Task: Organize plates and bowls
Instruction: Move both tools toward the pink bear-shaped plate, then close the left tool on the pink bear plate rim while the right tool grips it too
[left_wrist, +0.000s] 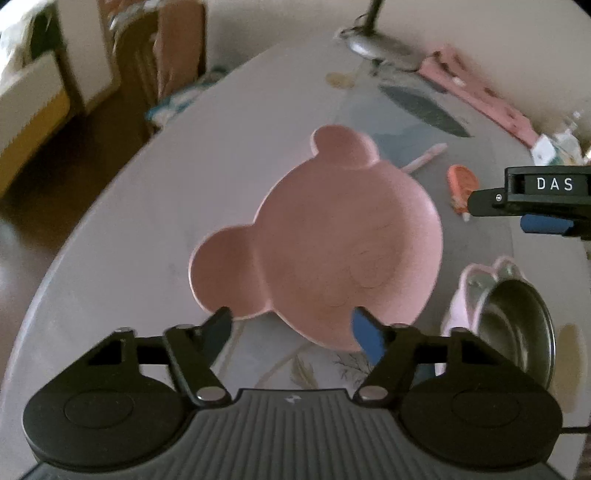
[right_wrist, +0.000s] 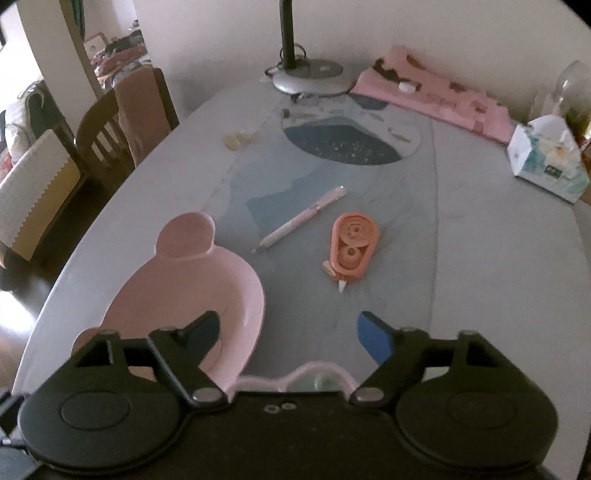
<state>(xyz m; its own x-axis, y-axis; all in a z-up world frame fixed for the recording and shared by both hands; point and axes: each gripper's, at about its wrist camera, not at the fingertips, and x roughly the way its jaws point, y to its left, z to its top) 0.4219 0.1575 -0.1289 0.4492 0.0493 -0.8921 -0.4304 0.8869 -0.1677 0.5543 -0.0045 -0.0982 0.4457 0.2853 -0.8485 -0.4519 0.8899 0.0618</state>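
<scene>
On the grey patterned table (left_wrist: 155, 206) lies a pink plate (left_wrist: 332, 240) shaped like a bear's head, with two round ear sections, flat and near the table's left edge. Left gripper (left_wrist: 291, 325) hangs over the plate's near rim; its jaws stand apart with nothing pressed between them, one finger over an ear section, the other over the main dish. Whether the fingertips touch the plate cannot be told. To the right of the plate sits a steel bowl (left_wrist: 517, 325) in a pale pink holder. Right gripper (right_wrist: 288, 332) is likewise parted and empty, poised above the table between the plate and bare cloth, with the bowl's pink rim just below its body. Beyond the plate lie a pen (right_wrist: 301, 219) and an orange correction-tape dispenser (right_wrist: 352, 247), apart from each other. Further back: lamp base (right_wrist: 314, 75), pink folded cloth (right_wrist: 439, 96), tissue box (right_wrist: 546, 158).
</scene>
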